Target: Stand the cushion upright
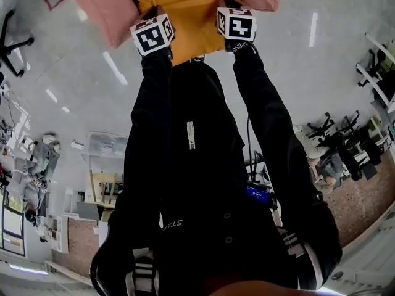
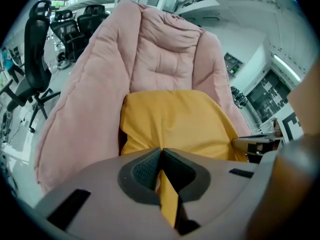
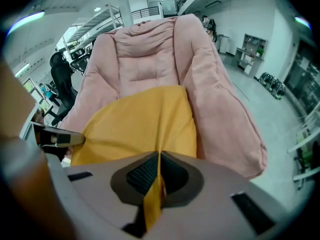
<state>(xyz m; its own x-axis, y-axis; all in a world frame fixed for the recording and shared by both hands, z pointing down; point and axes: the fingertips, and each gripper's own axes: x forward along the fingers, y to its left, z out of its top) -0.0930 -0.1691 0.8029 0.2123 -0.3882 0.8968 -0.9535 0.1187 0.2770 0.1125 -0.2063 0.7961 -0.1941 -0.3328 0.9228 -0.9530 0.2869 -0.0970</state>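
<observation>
A yellow cushion (image 1: 185,11) lies in the seat of a large pink padded chair (image 1: 105,11). My left gripper (image 1: 153,16) and my right gripper (image 1: 233,10) sit at its near edge, one at each side. In the left gripper view the left gripper (image 2: 161,158) is shut on a fold of the yellow cushion (image 2: 175,119). In the right gripper view the right gripper (image 3: 159,159) is likewise shut on a pinch of the cushion's fabric (image 3: 140,124). The pink chair (image 2: 160,59) rises behind the cushion, which rests flat against its seat (image 3: 145,54).
A black office chair (image 2: 35,49) stands to the left of the pink chair, and another (image 1: 9,39) at the head view's left edge. Shelves (image 3: 252,49) and dark equipment (image 1: 339,147) stand to the right. Grey floor (image 1: 321,66) surrounds the chair.
</observation>
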